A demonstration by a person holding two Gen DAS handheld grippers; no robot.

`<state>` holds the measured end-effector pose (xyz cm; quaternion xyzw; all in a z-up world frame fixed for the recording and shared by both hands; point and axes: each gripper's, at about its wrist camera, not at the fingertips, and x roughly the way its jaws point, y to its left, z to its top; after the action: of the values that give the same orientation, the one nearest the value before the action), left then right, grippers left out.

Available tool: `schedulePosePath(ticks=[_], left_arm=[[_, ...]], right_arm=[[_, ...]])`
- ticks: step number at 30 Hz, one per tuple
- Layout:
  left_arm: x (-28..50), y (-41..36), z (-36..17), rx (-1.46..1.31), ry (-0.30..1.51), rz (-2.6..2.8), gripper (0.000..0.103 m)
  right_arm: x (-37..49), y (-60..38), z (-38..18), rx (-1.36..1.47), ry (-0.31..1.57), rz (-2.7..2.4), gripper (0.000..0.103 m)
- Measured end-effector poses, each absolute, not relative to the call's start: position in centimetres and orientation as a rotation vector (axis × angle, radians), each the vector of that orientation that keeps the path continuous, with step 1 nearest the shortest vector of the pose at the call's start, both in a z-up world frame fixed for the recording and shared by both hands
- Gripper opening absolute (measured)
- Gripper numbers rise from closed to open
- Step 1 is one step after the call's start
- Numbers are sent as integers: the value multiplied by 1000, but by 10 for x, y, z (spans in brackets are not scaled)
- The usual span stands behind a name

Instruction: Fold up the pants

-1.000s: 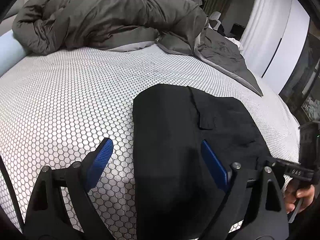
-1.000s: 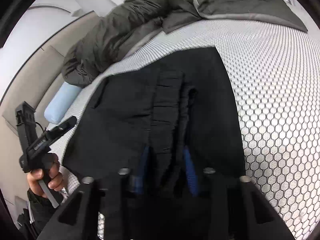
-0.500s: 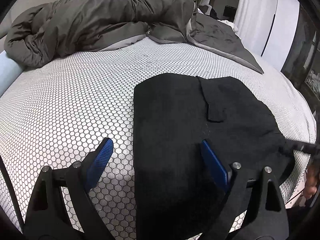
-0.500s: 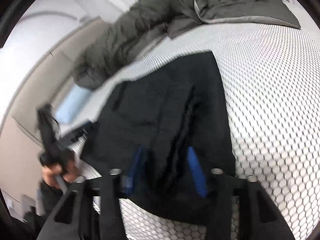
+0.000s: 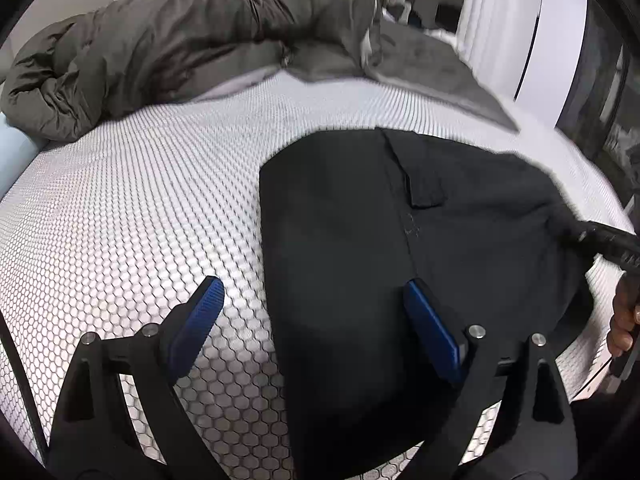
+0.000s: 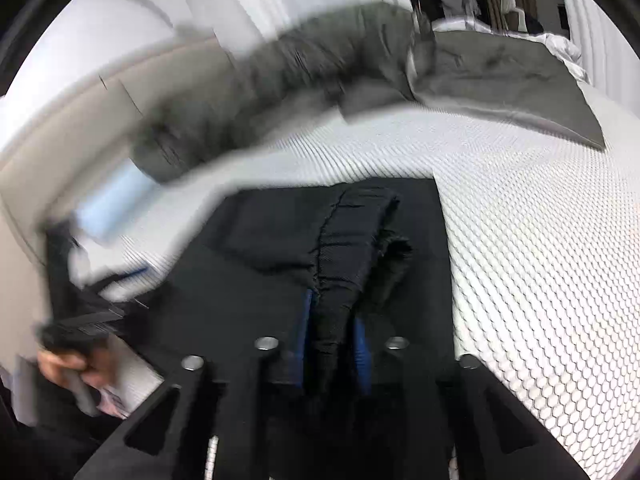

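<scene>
In the left wrist view, the black pants point(image 5: 400, 240) lie on the bed point(image 5: 120, 220), filling the centre and lower right of the frame. They look already doubled into a broad flat panel with a straight left edge and a small pocket flap showing near the top; I judge at least one fold made, with the right-hand end not yet laid flat. The left hand-held gripper point(image 5: 312, 320) stands wide open in the lower part of the frame, one blue pad over the bare bed cover and the other above the cloth, holding nothing. At the right edge the other tool's dark tip meets the pants' bunched corner, with a hand point(image 5: 624, 320) behind it.

In the right wrist view, which is blurred, the right hand-held gripper point(image 6: 332, 336) sits at bottom centre with a ridge of the black pants point(image 6: 352, 248) pinched between its blue pads; its jaws have just been closing again on that gathered cloth. The rest of the garment spreads flat to the left and above.

The bed carries a white cover with a honeycomb pattern. A rumpled grey-brown duvet point(image 5: 180, 40) lies across the top of both frames, a pale blue pillow point(image 6: 108, 208) at the left, white curtains point(image 5: 500, 20) behind.
</scene>
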<state>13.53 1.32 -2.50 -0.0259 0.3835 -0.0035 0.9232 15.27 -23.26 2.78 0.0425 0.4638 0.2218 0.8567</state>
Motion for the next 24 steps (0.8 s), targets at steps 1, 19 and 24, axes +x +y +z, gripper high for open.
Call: schedulePosePath(ticks=[1, 19, 24], left_arm=[[136, 11, -28, -41, 797, -2, 90], [115, -39, -47, 187, 783, -299, 40], [102, -19, -49, 157, 785, -282, 43]], right_arm=[[158, -234, 12, 77, 1040, 432, 43], [121, -143, -1, -187, 969, 579, 37], [108, -178, 16, -233, 958, 527, 34]])
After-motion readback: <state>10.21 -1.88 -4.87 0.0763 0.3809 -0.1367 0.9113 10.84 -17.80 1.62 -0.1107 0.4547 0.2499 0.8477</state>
